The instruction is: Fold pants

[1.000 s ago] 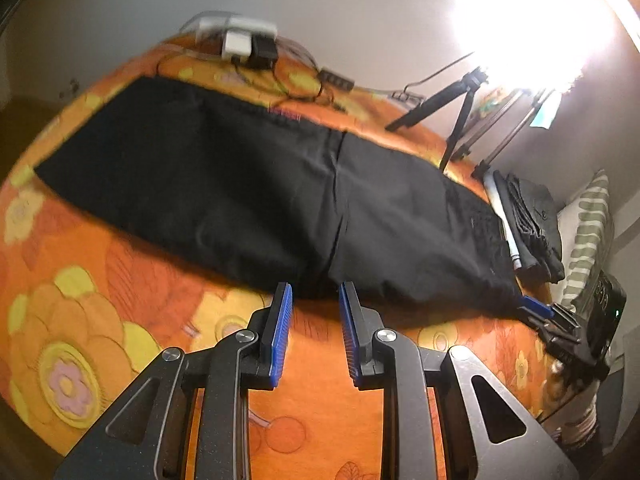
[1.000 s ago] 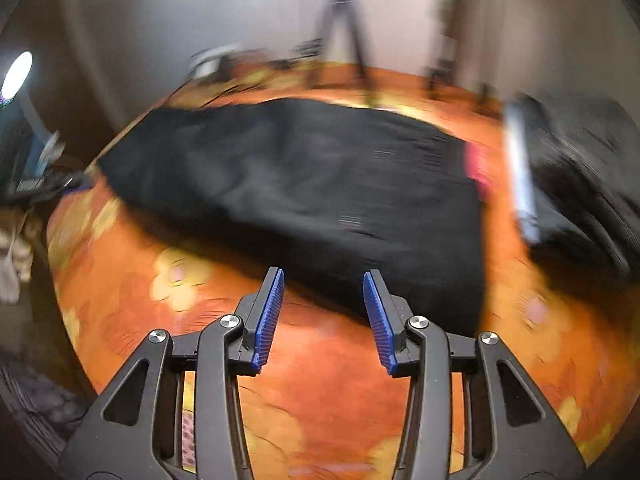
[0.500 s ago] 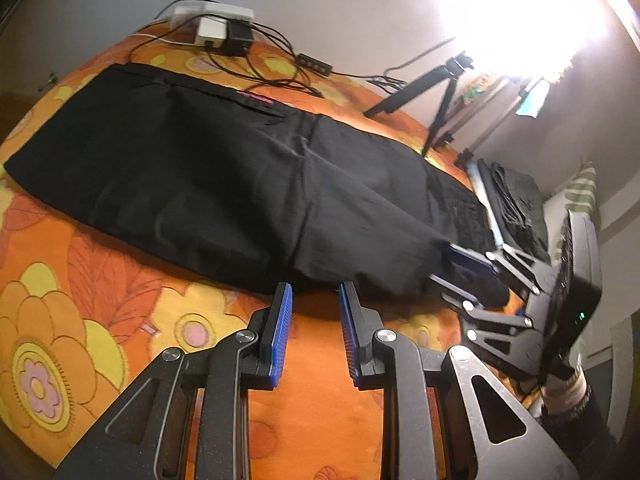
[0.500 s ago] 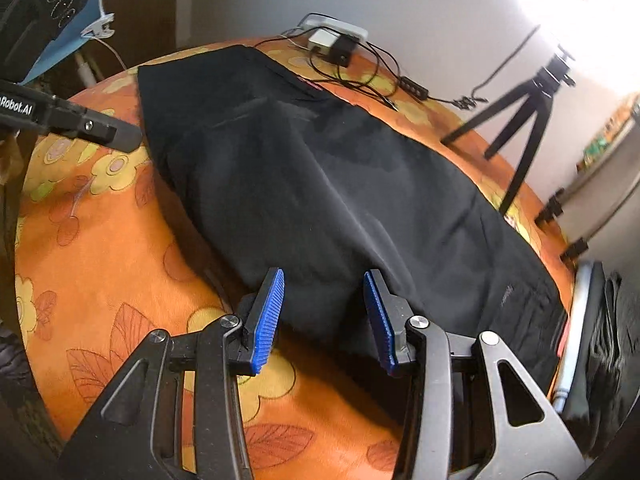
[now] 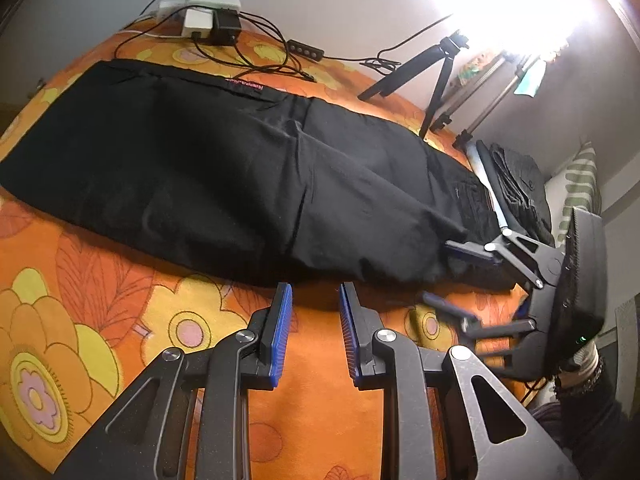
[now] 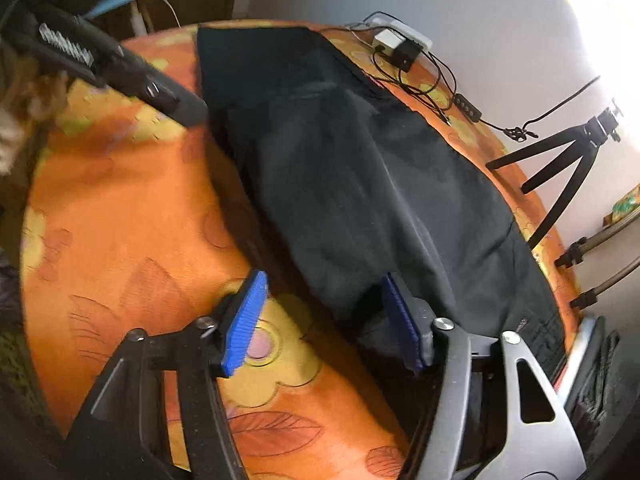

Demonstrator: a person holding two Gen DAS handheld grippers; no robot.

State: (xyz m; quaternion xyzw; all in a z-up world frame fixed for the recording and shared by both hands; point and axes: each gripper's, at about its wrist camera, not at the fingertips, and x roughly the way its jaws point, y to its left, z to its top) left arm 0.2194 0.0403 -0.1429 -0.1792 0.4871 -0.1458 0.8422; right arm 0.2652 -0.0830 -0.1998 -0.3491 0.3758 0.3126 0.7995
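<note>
Long black pants point(image 5: 248, 168) lie spread across an orange flowered bed cover point(image 5: 120, 304). My left gripper point(image 5: 314, 296) hovers over the cover just short of the pants' near edge, its blue pads a narrow gap apart with nothing between them. My right gripper point(image 6: 324, 280) is at the near edge further right, and its jaws are opening. Its right pad point(image 6: 402, 320) sits against a raised fold of the cloth, while the left pad point(image 6: 246, 320) stands free over the cover. The right gripper point(image 5: 448, 276) also shows in the left wrist view. The left gripper point(image 6: 184, 110) shows in the right wrist view.
A power strip with chargers and cables point(image 5: 200, 12) lies at the far edge by the wall. A black tripod point(image 5: 432, 76) stands at the back right. Folded dark clothes point(image 5: 516, 176) and a striped pillow point(image 5: 580, 184) lie right of the pants.
My right gripper came in from the right and rolled, arriving at the pants' near edge, and its jaws have widened. The left gripper has stayed nearly where it was.
</note>
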